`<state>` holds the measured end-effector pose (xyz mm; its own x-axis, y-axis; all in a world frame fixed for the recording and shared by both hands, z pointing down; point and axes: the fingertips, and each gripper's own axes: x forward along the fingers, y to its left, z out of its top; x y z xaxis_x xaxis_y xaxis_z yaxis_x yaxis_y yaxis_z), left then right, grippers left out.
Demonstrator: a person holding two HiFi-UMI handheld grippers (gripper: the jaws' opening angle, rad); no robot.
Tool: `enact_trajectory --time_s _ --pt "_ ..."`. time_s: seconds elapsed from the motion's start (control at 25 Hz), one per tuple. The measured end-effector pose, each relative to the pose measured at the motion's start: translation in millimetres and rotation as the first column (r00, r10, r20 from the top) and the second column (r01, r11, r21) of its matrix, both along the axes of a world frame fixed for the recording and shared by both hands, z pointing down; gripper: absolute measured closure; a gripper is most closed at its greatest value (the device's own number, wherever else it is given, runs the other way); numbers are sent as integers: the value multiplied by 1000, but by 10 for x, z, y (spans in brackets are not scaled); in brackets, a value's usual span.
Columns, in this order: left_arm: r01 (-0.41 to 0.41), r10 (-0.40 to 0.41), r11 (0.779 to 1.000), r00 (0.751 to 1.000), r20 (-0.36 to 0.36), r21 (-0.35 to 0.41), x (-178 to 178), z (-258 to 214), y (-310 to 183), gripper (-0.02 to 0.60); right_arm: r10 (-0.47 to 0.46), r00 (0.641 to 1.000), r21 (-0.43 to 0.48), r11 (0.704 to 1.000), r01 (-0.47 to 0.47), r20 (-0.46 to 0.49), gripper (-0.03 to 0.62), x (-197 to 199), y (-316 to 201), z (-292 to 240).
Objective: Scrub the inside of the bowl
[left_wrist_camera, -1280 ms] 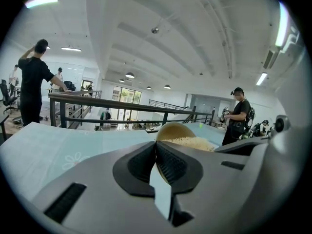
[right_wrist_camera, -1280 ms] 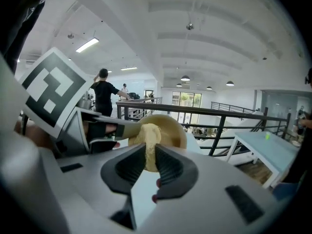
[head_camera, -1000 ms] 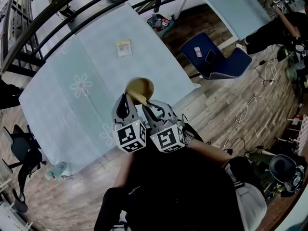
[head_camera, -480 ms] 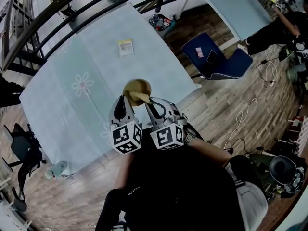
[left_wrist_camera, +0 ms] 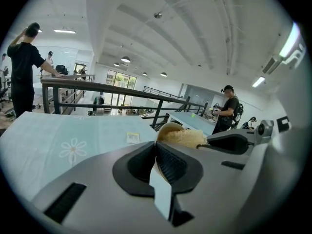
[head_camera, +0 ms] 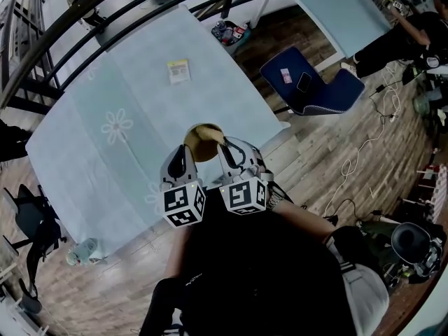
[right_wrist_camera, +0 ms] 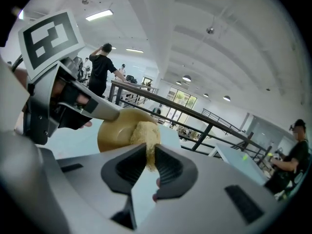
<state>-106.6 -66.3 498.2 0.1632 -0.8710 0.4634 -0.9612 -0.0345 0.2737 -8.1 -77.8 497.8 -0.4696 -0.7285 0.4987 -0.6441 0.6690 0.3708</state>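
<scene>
Bowl (right_wrist_camera: pixel 114 133) hangs tilted over the table (head_camera: pixel 105 117), near its front edge, with its rim clamped in the left gripper (left_wrist_camera: pixel 157 155). The right gripper (right_wrist_camera: pixel 147 162) is clenched on a yellow scrub pad (right_wrist_camera: pixel 145 135) pressed inside the bowl.

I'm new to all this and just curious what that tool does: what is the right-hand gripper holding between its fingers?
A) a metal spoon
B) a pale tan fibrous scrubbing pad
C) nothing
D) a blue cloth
B: in the right gripper view, the fingers of the right gripper are shut on a pale tan fibrous scrubbing pad, held at the mouth of the tan round bowl.
</scene>
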Motion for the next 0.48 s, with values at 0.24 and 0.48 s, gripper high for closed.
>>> enact_trajectory --time_s 0.24,0.48 --pt "-16 16 999 1000 1 -36 32 116 -2 560 38 999 16 999 -38 -2 536 47 -27 -7" --pt "2 -2 996 1000 2 -87 -11 385 -39 561 60 998 9 998 -60 7 536 96 -36 4"
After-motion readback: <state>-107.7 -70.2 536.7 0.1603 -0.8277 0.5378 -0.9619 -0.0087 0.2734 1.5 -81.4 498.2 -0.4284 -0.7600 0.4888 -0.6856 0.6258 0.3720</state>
